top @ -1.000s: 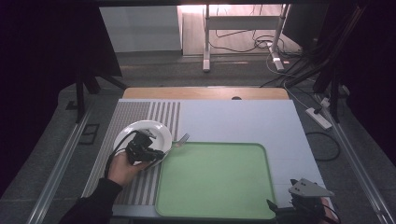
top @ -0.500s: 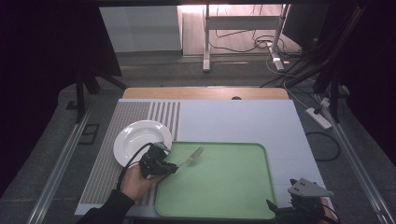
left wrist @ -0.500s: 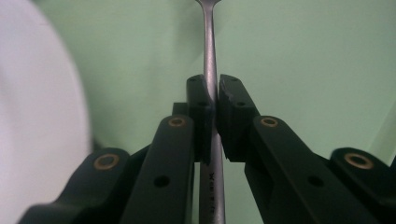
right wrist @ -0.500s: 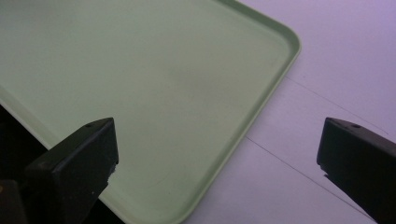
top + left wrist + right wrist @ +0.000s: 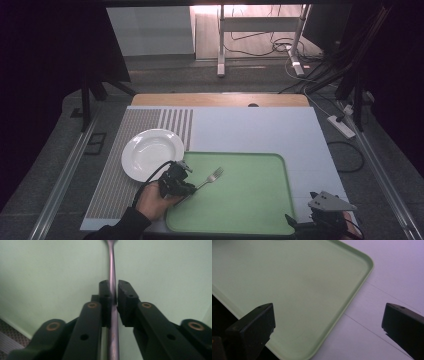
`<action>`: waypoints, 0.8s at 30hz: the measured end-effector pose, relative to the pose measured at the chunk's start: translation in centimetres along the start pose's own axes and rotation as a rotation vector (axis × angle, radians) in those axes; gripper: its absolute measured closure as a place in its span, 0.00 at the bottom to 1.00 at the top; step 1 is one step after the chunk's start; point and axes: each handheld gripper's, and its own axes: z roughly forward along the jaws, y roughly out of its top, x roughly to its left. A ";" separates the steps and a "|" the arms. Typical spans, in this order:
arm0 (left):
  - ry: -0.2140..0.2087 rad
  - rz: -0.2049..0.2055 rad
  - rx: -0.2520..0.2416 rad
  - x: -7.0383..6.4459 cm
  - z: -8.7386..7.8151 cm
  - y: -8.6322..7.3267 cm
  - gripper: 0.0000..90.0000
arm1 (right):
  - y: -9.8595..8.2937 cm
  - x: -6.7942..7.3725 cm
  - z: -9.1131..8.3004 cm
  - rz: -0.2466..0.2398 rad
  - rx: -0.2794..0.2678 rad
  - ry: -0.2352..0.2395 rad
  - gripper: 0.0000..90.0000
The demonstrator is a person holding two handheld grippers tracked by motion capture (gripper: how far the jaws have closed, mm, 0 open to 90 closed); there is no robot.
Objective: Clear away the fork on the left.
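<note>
A metal fork (image 5: 212,177) hangs over the left part of the green tray (image 5: 250,200), tines pointing up and right. My left gripper (image 5: 186,189) is shut on the fork's handle (image 5: 112,290), which runs straight between the black pads (image 5: 125,296) above the tray's green floor (image 5: 50,277). A white plate (image 5: 150,152) sits empty on the striped mat, left of the tray. My right gripper (image 5: 312,227) rests at the tray's near right corner, its jaws wide apart with nothing between them; beyond them lie the tray's corner (image 5: 352,272) and the pale table (image 5: 387,277).
A striped grey mat (image 5: 120,190) covers the table's left side. Bare pale table surface (image 5: 260,127) lies beyond the tray. The wooden table edge (image 5: 220,100) is at the back, with stands and cables on the floor behind.
My left gripper has carried the fork from over the plate rightwards and nearer, onto the tray's left part. The right gripper has stayed put.
</note>
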 end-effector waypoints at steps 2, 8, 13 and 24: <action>0.028 0.022 -0.029 -0.2 -0.2 0.5 0.86 | 0.0 0.0 0.0 -0.001 0.001 0.000 0.00; 0.006 0.066 -0.023 -0.9 0.5 2.3 0.99 | 0.0 0.1 0.0 -0.011 0.009 -0.002 0.00; -0.016 0.091 0.011 -1.4 2.1 3.5 0.99 | 0.0 0.0 0.1 -0.012 0.010 -0.002 0.00; 0.016 0.028 0.023 0.6 2.2 3.2 0.99 | 0.0 0.1 0.0 -0.016 0.008 0.000 0.00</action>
